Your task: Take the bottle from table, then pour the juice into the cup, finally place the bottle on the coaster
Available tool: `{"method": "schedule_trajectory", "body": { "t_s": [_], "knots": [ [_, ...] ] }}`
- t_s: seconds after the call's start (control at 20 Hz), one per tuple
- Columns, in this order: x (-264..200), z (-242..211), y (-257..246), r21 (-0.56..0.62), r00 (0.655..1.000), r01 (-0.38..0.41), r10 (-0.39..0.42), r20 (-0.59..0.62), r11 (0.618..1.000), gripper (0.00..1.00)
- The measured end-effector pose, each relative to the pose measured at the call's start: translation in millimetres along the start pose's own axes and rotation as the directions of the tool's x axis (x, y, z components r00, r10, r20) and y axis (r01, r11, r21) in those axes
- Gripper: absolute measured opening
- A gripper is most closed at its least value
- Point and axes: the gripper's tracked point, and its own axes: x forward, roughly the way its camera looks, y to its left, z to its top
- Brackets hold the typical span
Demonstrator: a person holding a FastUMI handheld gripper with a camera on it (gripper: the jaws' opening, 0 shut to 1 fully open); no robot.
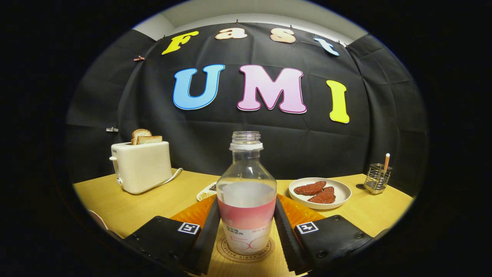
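Observation:
A clear bottle [246, 192] with no cap and a pink-and-white label stands upright on a round wooden coaster [269, 248]. It holds pale liquid up to about its shoulder. My gripper [246, 204] is around the bottle, one finger on each side, and both fingertips [214, 215] press against its widest part. The coaster lies on the yellow wooden table [153, 204], between the fingers. The curved pale rim [98, 220] of something peeks in left of the left finger; I cannot tell whether it is the cup.
An orange mat [194, 213] lies just behind the bottle. Beyond it are a small dish [205, 191] of bits, a white plate [321, 192] with two brown slices, a cream toaster [141, 166] holding toast at the back left, and a wire holder [378, 177] at the back right.

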Motion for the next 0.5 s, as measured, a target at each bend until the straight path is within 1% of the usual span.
{"method": "schedule_trajectory", "body": {
  "t_s": [0.1, 0.2, 0.3, 0.35, 0.5],
  "knots": [
    [0, 1, -1, 0.011, 1.000, -0.001, 0.001, 0.003, 1.000, 0.77],
    [2, -3, 2, 0.046, 1.000, -0.010, 0.011, -0.015, 0.999, 0.78],
    [0, -6, 0, 0.054, 0.999, 0.001, 0.001, -0.037, 0.999, 0.98],
    [-2, -6, 2, 0.056, 0.999, -0.003, 0.006, -0.045, 0.998, 1.00],
    [-13, -5, 4, 0.059, 0.998, -0.017, 0.021, -0.066, 0.998, 1.00]
  ]
}}
